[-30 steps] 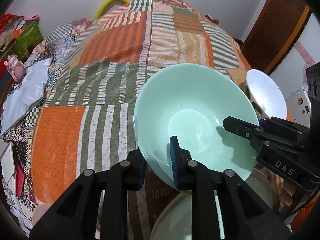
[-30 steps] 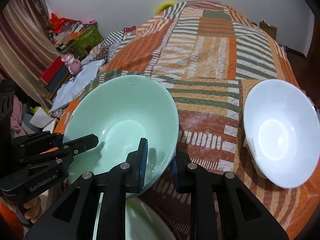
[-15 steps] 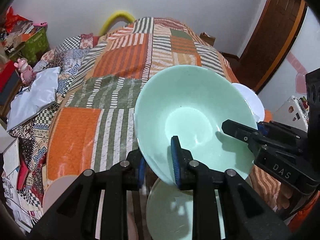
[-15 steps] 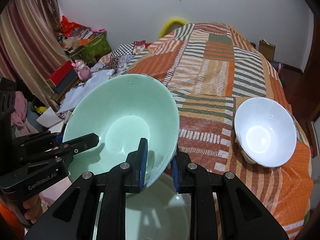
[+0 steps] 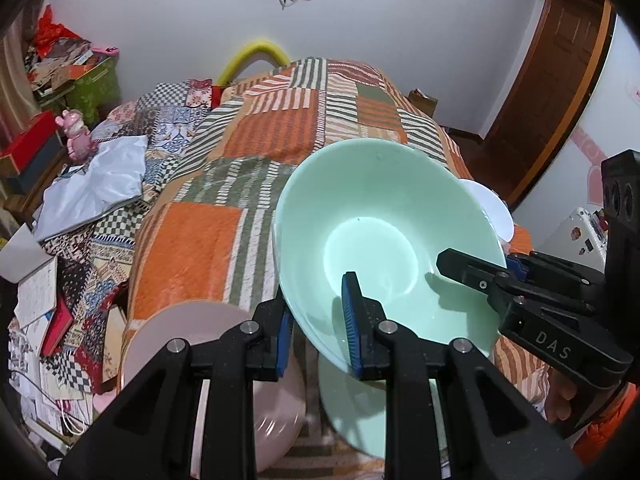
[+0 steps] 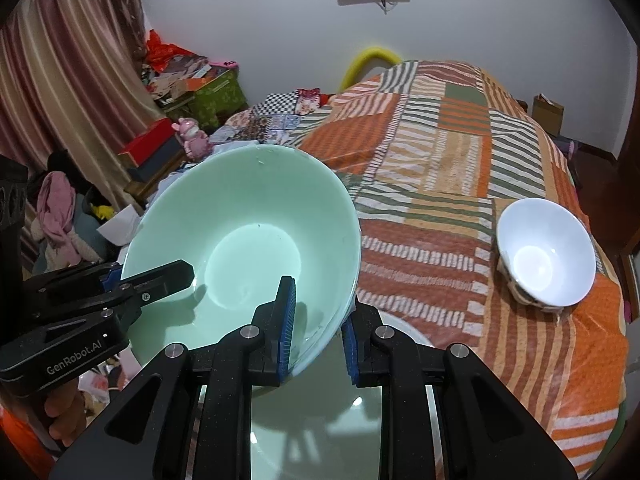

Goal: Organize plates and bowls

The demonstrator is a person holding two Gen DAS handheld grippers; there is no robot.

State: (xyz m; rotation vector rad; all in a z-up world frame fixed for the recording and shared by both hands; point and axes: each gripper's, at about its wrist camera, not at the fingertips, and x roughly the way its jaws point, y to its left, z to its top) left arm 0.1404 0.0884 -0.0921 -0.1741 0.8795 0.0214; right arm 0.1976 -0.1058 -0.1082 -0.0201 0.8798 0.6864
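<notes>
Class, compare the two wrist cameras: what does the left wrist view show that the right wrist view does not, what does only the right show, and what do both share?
Only the left wrist view shows the pink plate and the brown door. Only the right wrist view shows the striped curtain and the whole white bowl. Both show the mint green bowl, gripped at its rim by the left hand-held gripper and the right hand-held gripper, above the patchwork bedspread.

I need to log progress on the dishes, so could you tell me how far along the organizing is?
Nothing looks finished. In hand: the left gripper and right gripper both grip the rim of the green bowl, held tilted above a green plate. Left: set that bowl down, then deal with the pink plate beside the green one and the white bowl sitting apart on the bedspread.
</notes>
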